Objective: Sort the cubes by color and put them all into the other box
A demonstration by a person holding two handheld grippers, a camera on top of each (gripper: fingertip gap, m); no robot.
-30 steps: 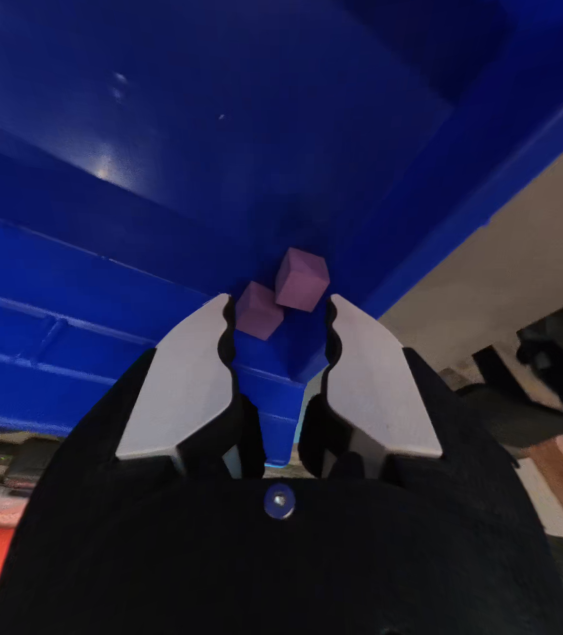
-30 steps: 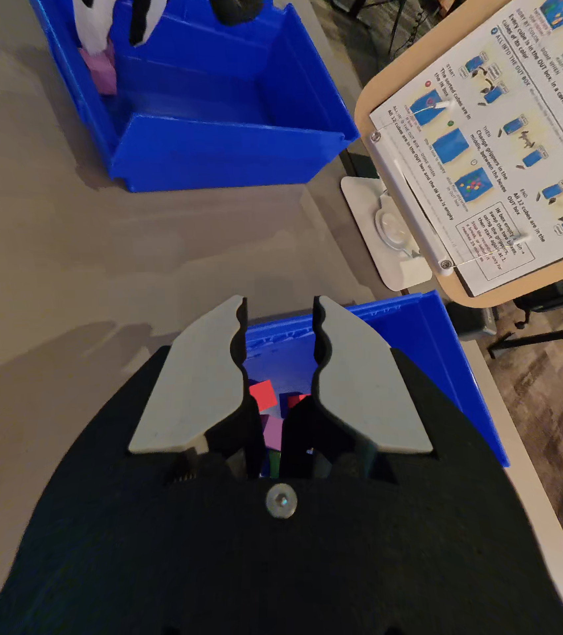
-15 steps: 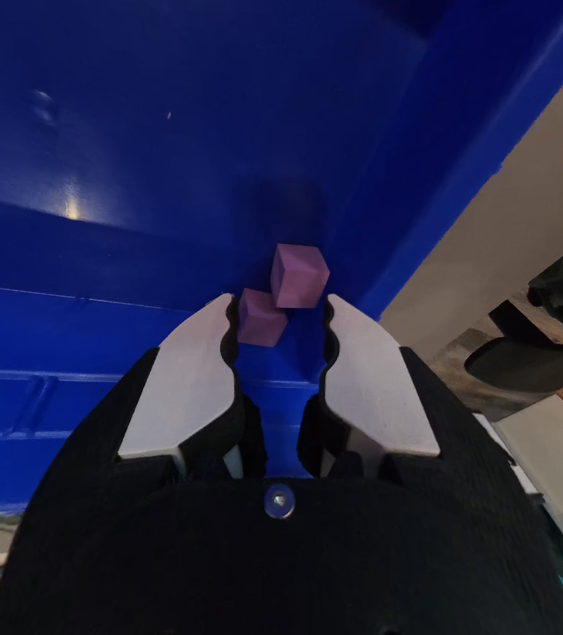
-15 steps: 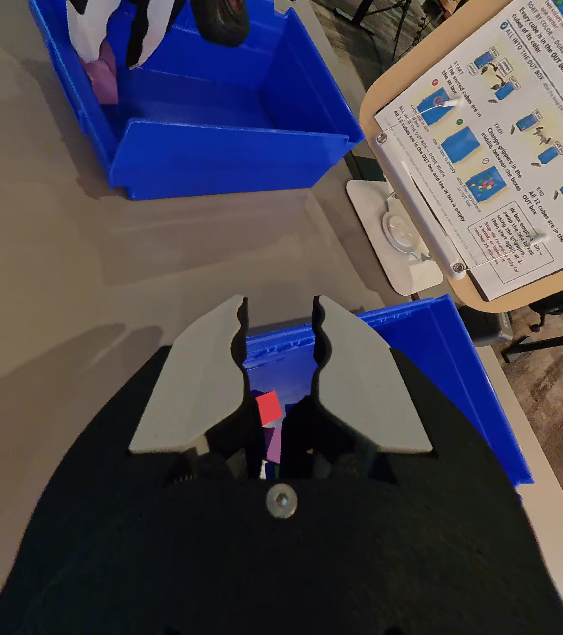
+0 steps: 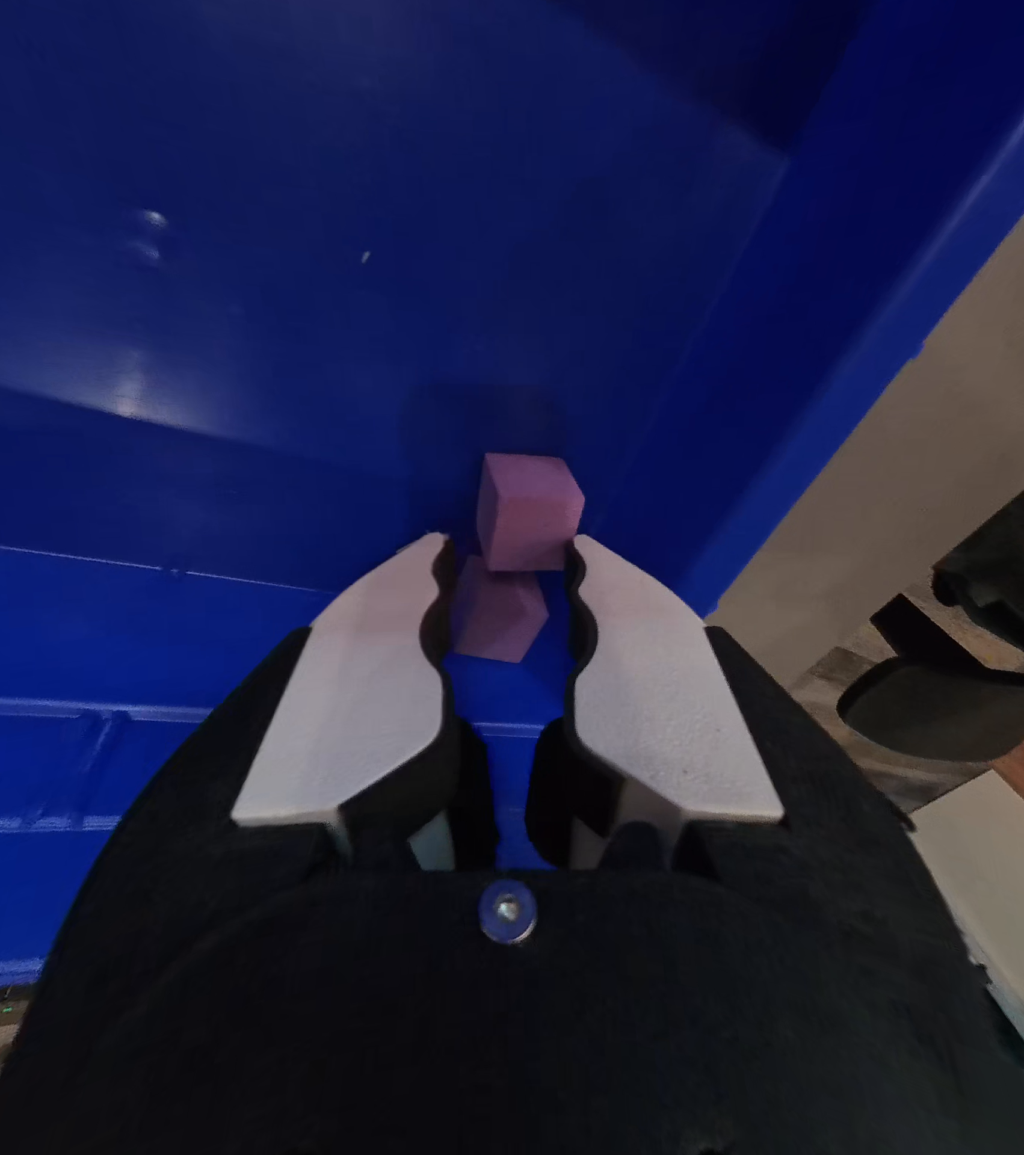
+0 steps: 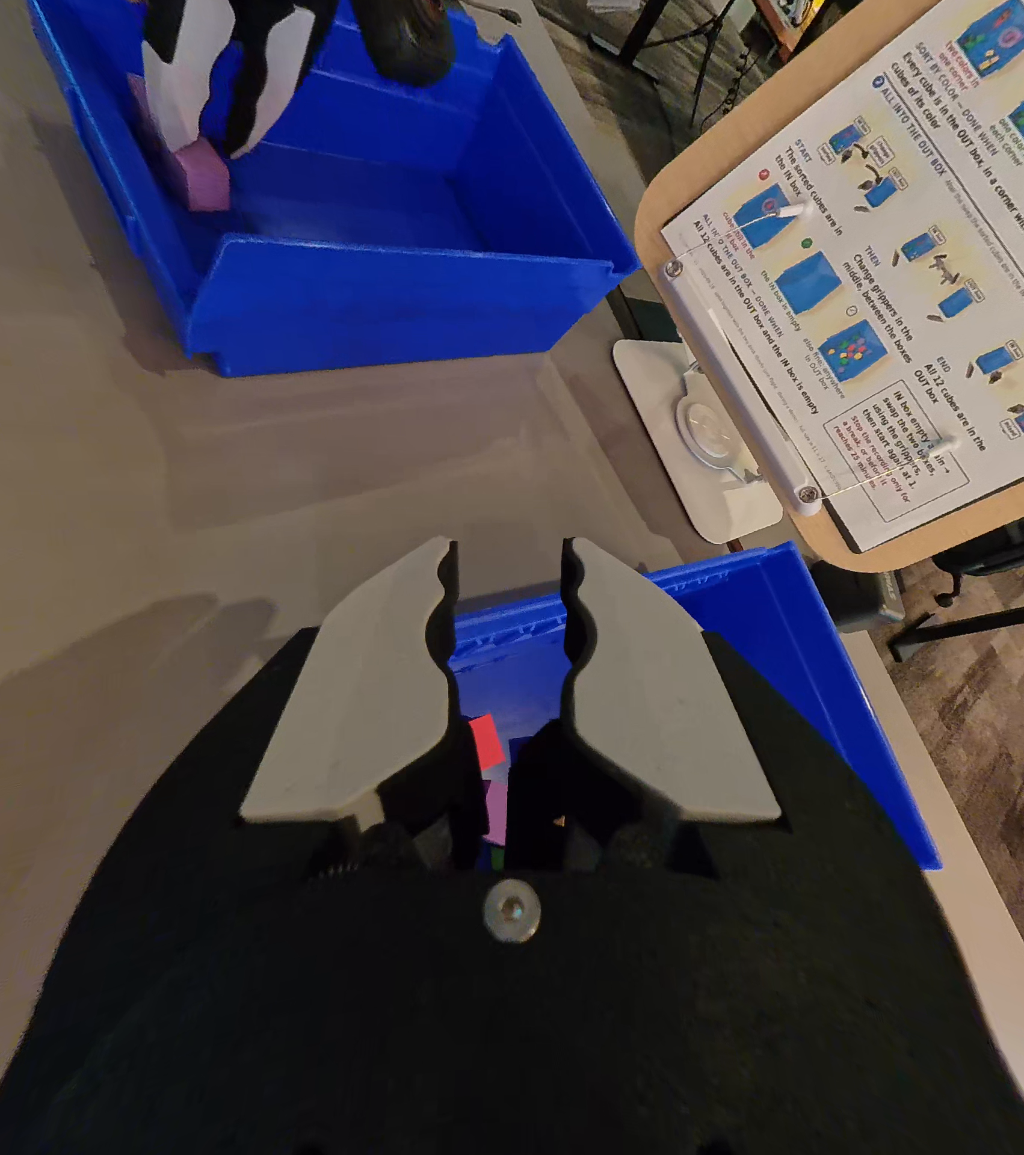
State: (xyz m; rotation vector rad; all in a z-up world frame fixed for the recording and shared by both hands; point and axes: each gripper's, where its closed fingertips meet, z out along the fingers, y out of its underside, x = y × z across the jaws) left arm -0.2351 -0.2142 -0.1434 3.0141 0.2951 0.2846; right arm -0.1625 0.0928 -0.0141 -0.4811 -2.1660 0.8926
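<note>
My left gripper (image 5: pixel 511 544) is inside a blue bin (image 5: pixel 247 312), at its corner. Its jaws stand partly open around two purple cubes. The nearer cube (image 5: pixel 497 622) lies between the fingers; the farther cube (image 5: pixel 528 512) sits at the fingertips against the bin wall. The right wrist view shows this gripper (image 6: pixel 216 147) over a purple cube (image 6: pixel 204 178) in the far bin (image 6: pixel 403 300). My right gripper (image 6: pixel 508 550) is open and empty above a second blue bin (image 6: pixel 809 656), which holds a red cube (image 6: pixel 486 740), a purple cube (image 6: pixel 497 806) and others mostly hidden by the gripper.
Both bins stand on a grey table (image 6: pixel 247 500), with bare table between them. A tilted board with a printed picture sheet (image 6: pixel 903 281) on a white stand base (image 6: pixel 672 437) stands at the table's right edge. Beyond it is carpeted floor.
My left gripper has moved forward over the nearer purple cube and its jaws have narrowed. My right gripper has drifted a little back over the near bin, still open.
</note>
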